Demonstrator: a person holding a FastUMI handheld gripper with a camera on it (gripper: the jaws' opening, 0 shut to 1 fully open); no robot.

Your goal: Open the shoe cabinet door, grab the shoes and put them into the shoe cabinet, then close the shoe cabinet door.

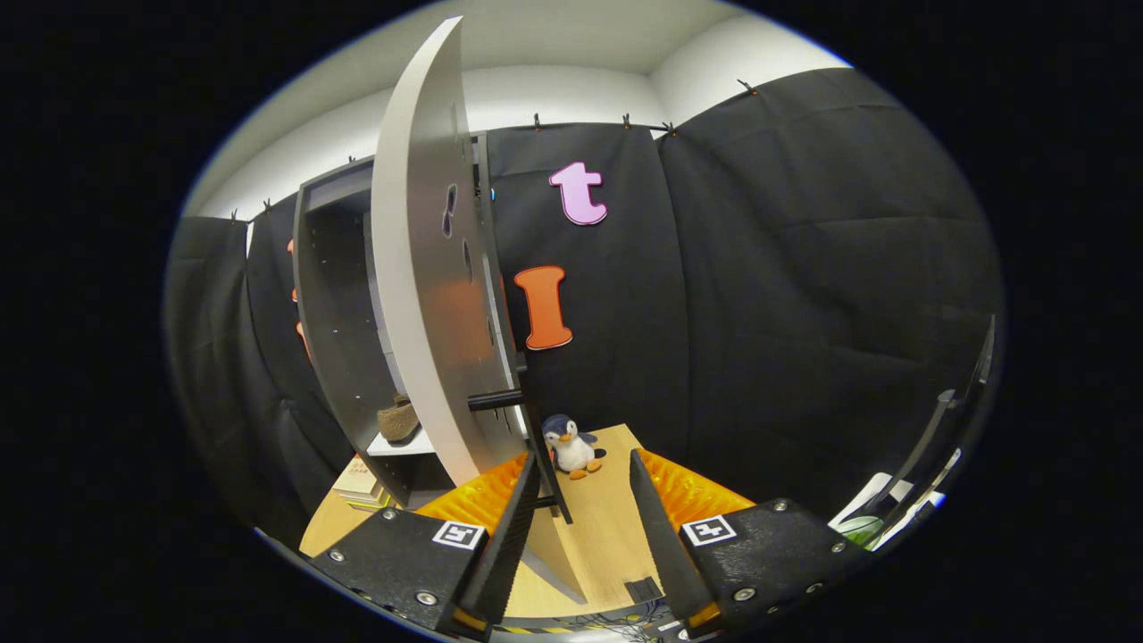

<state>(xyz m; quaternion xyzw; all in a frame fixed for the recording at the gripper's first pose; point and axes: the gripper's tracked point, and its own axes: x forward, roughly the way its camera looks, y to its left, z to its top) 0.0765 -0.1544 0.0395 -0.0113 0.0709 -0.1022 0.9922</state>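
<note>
- The claw [585, 500] is wide open and holds nothing.
- Its fingers sit over the wooden bench [598, 527], right by the bottom edge of the door [429, 295].
- The door's dark handle [496, 399] sticks out just past the fingers.
- A toy penguin [570, 446] stands a bit further on. A big door swing could knock it over.
- Deep in the shoe cabinet [335, 295], a brown shoe [398, 420] rests on a shelf.
- If the claw slips off the door's edge, the door may stay open.

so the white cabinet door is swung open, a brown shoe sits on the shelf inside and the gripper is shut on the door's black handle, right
Not quite. In the gripper view the gripper is open, holding nothing; the black bar handle of the white cabinet door lies just beyond its left finger. The door is open, and the brown shoe sits on the shelf inside.
</note>
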